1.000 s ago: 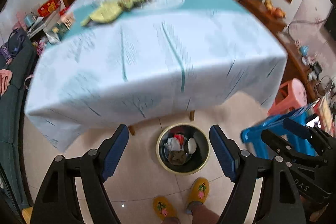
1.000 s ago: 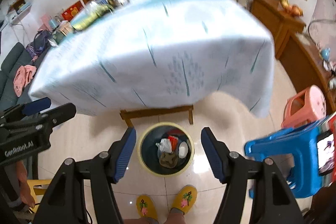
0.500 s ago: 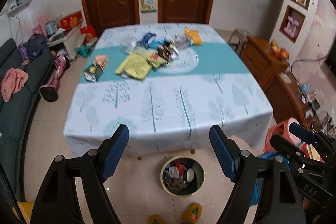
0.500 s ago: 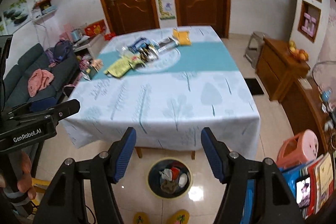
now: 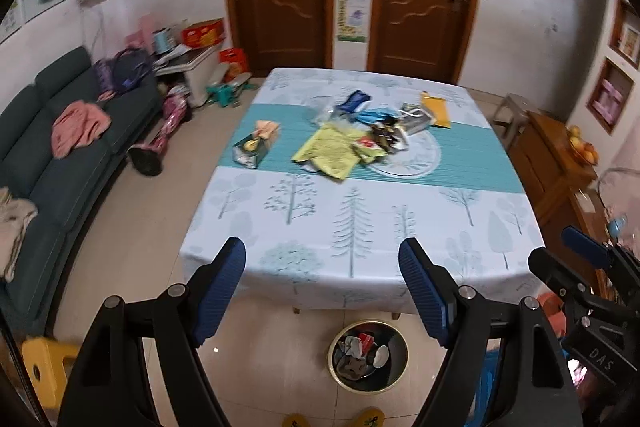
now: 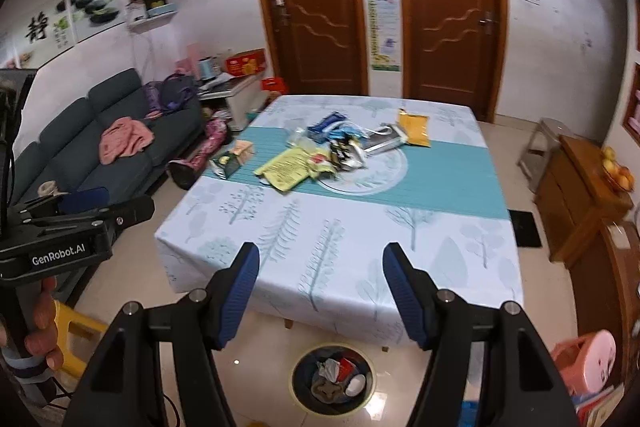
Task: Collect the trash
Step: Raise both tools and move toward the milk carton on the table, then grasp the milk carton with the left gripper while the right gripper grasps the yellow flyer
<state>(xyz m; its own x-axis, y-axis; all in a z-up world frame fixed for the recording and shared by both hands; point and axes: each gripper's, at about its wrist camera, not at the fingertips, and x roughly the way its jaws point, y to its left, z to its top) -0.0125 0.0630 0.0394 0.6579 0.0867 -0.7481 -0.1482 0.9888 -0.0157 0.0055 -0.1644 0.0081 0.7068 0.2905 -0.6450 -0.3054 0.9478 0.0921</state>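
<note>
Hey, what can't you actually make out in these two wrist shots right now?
- Heaped wrappers mid-table, both views: small, overlapping; no count or labels readable.
- Trash bin contents, both views: crumpled scraps, too small to identify.
- Right gripper, left wrist view: cut by the right edge.
- Blue stool, right wrist view: bottom corner, mostly cropped.

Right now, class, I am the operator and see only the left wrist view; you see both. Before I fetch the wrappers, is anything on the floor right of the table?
Observer: Yes. A black mat lies between the table and the wooden cabinet.
Operator: The right hand-held gripper blocks my view. What stands beyond it?
Observer: A pink stool, on the floor right of the trash bin.
Operator: What holds my left hand-held gripper?
Observer: A bare hand wrapped around its handle.
</note>
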